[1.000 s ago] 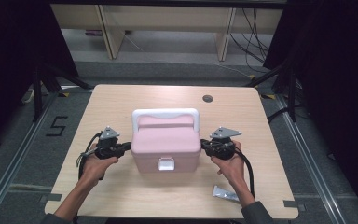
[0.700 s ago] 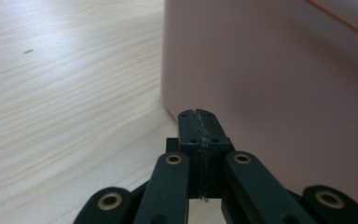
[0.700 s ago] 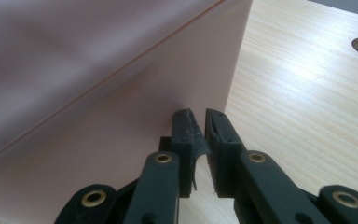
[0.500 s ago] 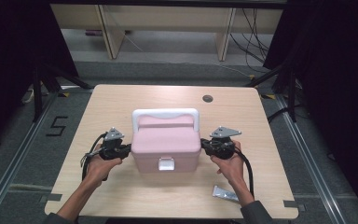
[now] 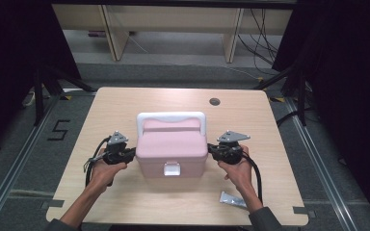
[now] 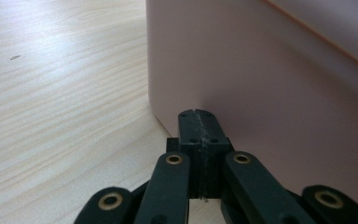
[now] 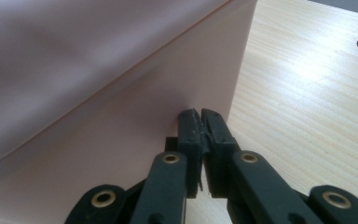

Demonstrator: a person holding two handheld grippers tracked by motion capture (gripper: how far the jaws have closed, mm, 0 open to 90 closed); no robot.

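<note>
A pink lidded box (image 5: 172, 147) with a white handle (image 5: 171, 117) and a white front latch (image 5: 171, 169) stands mid-table. My left gripper (image 5: 134, 155) is shut, its tips touching the box's left wall (image 6: 270, 70); the joined tips (image 6: 198, 113) hold nothing. My right gripper (image 5: 210, 150) meets the box's right wall (image 7: 98, 93). Its jaws have just been closing and now stand shut (image 7: 198, 112) with nothing between them. Each gripper lies level and points inward at the box.
The light wooden table (image 5: 125, 103) has a round cable hole (image 5: 215, 101) at the back right. A small silver packet (image 5: 233, 199) lies near the front edge beside the right forearm. Dark floor and shelving surround the table.
</note>
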